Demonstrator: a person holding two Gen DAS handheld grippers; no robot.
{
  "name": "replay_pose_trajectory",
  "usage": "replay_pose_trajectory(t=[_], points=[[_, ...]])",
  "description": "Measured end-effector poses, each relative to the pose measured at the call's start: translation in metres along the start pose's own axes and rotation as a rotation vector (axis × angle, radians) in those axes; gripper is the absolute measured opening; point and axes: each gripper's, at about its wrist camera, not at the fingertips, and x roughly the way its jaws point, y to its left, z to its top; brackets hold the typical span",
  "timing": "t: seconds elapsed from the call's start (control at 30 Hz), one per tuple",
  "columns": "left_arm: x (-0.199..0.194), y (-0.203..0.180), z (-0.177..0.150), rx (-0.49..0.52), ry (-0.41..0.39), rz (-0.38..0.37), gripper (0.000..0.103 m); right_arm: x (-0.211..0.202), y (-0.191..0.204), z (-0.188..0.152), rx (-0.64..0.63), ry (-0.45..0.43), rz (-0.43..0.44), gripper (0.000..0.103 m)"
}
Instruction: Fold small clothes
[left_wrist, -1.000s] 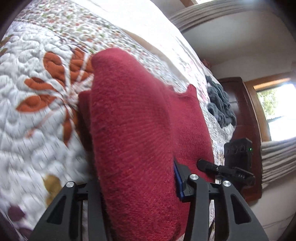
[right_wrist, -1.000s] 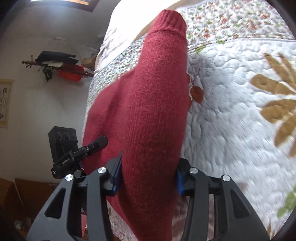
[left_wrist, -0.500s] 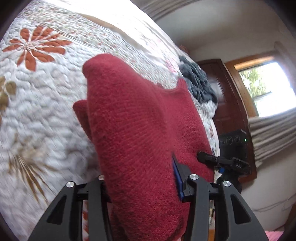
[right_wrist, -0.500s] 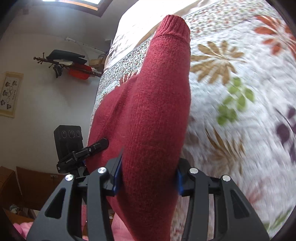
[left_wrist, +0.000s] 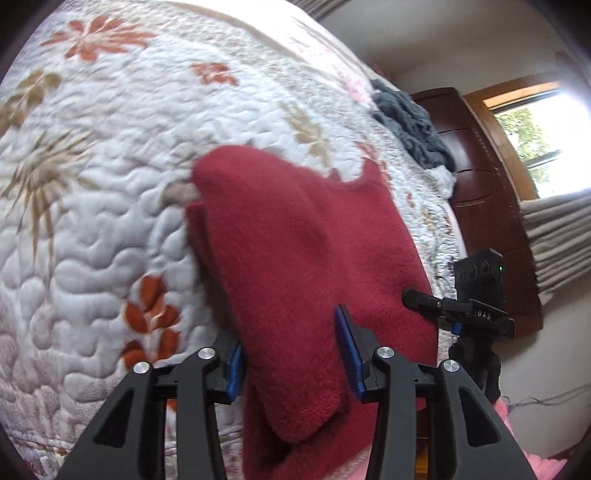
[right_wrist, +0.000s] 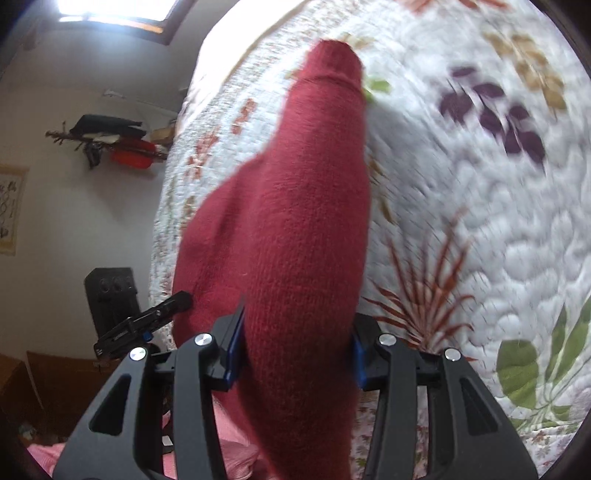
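The red sweater (left_wrist: 303, 258) was a thick, soft knit, light and limp by the look of it, likely to sag wherever it was not held and unlikely to slip from rubbery pads. It hung partly lifted over the quilted bed (left_wrist: 92, 206), its far parts near or on the quilt.

The left gripper (left_wrist: 291, 362) had its jaws clamped on a bunched thickness of the knit, and the right gripper (right_wrist: 295, 350) likewise gripped a gathered roll of it. Taking it by bunched edges like this seemed sound, since a single layer would stretch.

In the right wrist view the sleeve (right_wrist: 325, 147) ran straight away from the jaws, long axis forward, its ribbed cuff (right_wrist: 334, 62) pointing at the far side of the bed. In the left wrist view the body spread forward and rightward toward the other gripper.
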Motion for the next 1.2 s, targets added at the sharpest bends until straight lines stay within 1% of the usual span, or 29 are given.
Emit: replay_pose_trajectory(t=[0.07,0.17,0.23,0.3,0.33,0.37,0.4,0.43,0.5,0.53,0.6,0.63,0.7,0.83,0.87,0.93,1.1,1.2], points=[[-0.004,0.011,-0.004,-0.011,-0.018,0.014,0.04,0.007,-0.012,-0.007,0.016,-0.006,-0.011,0.045],[-0.006,0.024,-0.006,-0.038,-0.02,0.029,0.04,0.011,-0.025,-0.012,0.048,-0.021,0.009,0.049],[-0.006,0.024,-0.008,-0.045,-0.018,0.038,0.04,0.012,-0.026,-0.015,0.054,-0.021,-0.009,0.057],[-0.008,0.015,-0.01,-0.014,-0.021,0.07,0.04,0.008,-0.024,-0.02,0.038,-0.025,-0.03,0.059],[-0.01,0.006,-0.014,0.025,-0.022,0.098,0.042,0.004,-0.022,-0.023,0.025,-0.028,-0.042,0.063],[-0.013,-0.002,-0.018,0.061,-0.022,0.122,0.047,0.001,-0.019,-0.024,0.016,-0.029,-0.048,0.066],[-0.014,-0.009,-0.021,0.085,-0.022,0.137,0.049,-0.004,-0.017,-0.029,0.002,-0.031,-0.05,0.07],[-0.017,-0.017,-0.028,0.114,-0.026,0.155,0.051,-0.007,-0.015,-0.033,-0.008,-0.033,-0.047,0.07],[-0.023,-0.033,-0.041,0.168,-0.034,0.171,0.056,-0.013,-0.015,-0.042,-0.024,-0.03,-0.049,0.07],[-0.023,-0.038,-0.046,0.184,-0.038,0.183,0.06,-0.014,-0.015,-0.047,-0.026,-0.028,-0.051,0.07],[-0.022,-0.045,-0.058,0.211,-0.036,0.197,0.062,-0.016,-0.021,-0.058,-0.021,-0.016,-0.05,0.07],[-0.019,-0.047,-0.065,0.223,-0.026,0.205,0.063,-0.014,-0.023,-0.067,-0.023,-0.009,-0.056,0.07],[-0.011,-0.047,-0.076,0.233,0.002,0.225,0.063,-0.009,-0.024,-0.072,-0.029,-0.004,-0.081,0.069],[-0.002,-0.036,-0.092,0.22,0.034,0.259,0.063,-0.003,-0.026,-0.082,-0.009,-0.015,-0.088,0.056],[-0.001,-0.034,-0.094,0.216,0.039,0.264,0.063,-0.004,-0.029,-0.085,-0.002,-0.018,-0.084,0.055],[-0.001,-0.027,-0.1,0.201,0.047,0.273,0.063,-0.001,-0.023,-0.084,-0.003,-0.021,-0.09,0.049],[0.0,-0.013,-0.11,0.18,0.066,0.278,0.064,0.011,-0.014,-0.094,-0.033,-0.012,-0.187,0.048],[0.001,-0.007,-0.113,0.165,0.069,0.271,0.065,0.019,-0.013,-0.096,-0.036,-0.018,-0.219,0.047]])
